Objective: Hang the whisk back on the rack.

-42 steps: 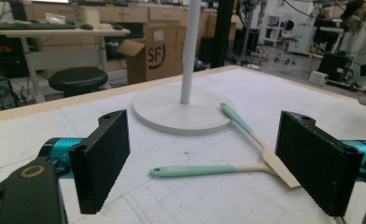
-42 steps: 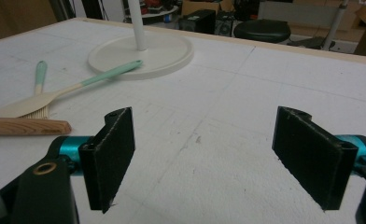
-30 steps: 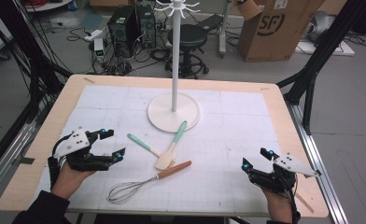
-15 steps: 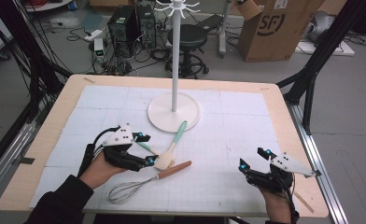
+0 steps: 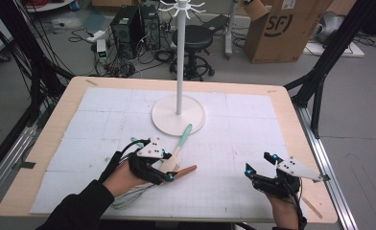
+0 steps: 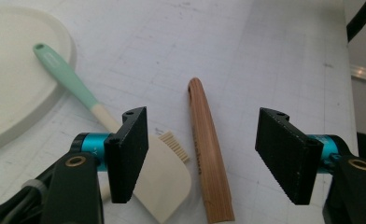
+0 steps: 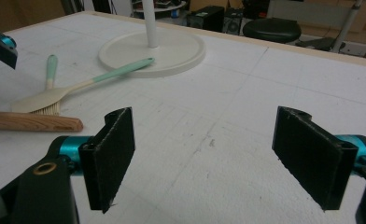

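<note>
The left gripper has travelled from the near left part of the table to the cluster of utensils in front of the stand base. Its jaws have just been closing from a wide setting to a medium gap, and in the left gripper view the wooden handle of the whisk lies between them, nearer the right jaw. Neither pad touches the wood yet; clear table shows on both sides of the handle.

Just outside the left jaw, partly hidden behind it, lies the cream head of the spatula, whose green handle runs away from the gripper toward the stand base. A brush shows its bristle edge between the spatula head and the wooden handle.

The right gripper has not shifted from the near right of the table, its jaws wide apart and empty.

Judgement: the approach is complete and the grasp is in progress. The whisk handle is the likely target. The risk is that the left jaw catches the spatula head as the gap narrows.
</note>
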